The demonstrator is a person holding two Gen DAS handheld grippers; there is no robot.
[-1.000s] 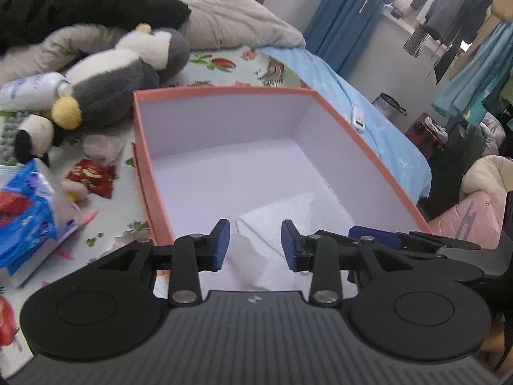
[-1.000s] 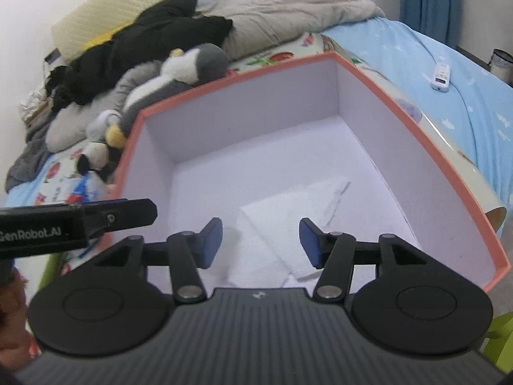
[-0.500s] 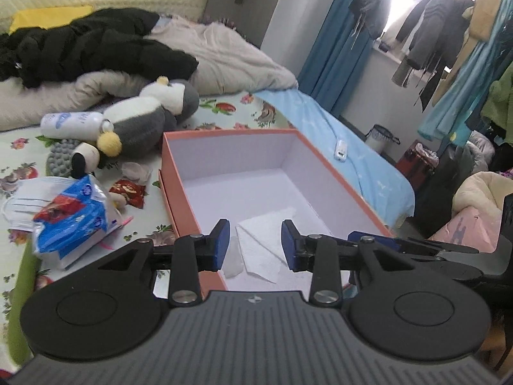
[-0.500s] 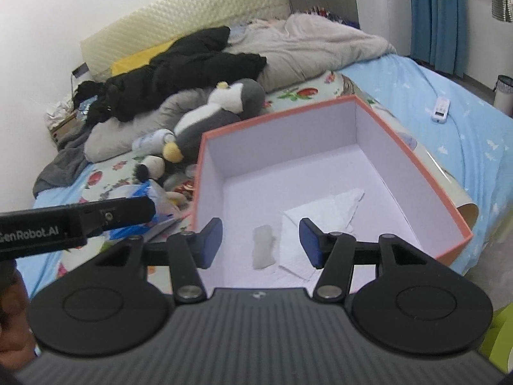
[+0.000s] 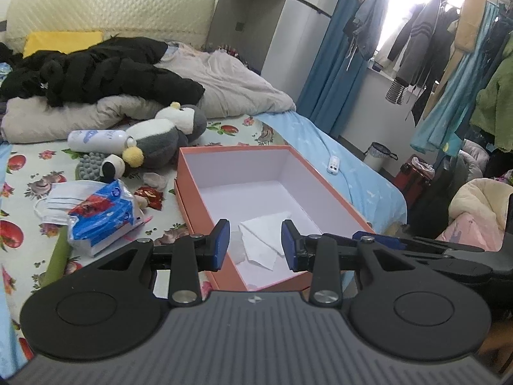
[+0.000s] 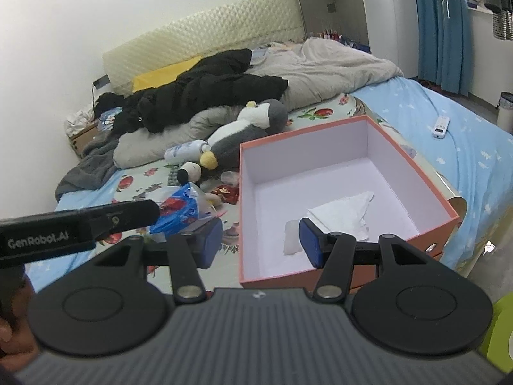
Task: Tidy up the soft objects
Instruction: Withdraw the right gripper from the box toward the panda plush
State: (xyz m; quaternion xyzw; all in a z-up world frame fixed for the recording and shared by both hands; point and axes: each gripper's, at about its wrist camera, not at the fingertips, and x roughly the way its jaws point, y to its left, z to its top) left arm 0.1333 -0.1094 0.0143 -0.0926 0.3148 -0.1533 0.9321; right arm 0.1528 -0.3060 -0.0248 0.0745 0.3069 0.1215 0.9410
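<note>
Both my fingers sets are apart, nothing between them: left gripper (image 5: 255,245), right gripper (image 6: 260,243). Orange box (image 6: 389,142) sits on the bed (image 6: 465,147), white tissue (image 6: 344,215) lying inside it. Plush penguin (image 6: 247,131), blue tissue pack (image 5: 102,213), face masks (image 5: 64,195) and bottle (image 5: 96,136) clutter the bed left of the box.

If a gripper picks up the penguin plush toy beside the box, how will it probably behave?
The penguin plush toy looks stuffed, so the fingers would probably sink in and it may sag from one pinch. It seems bulky, yet likely light. Lying against the bottle, it might nudge that round bottle into rolling.
</note>
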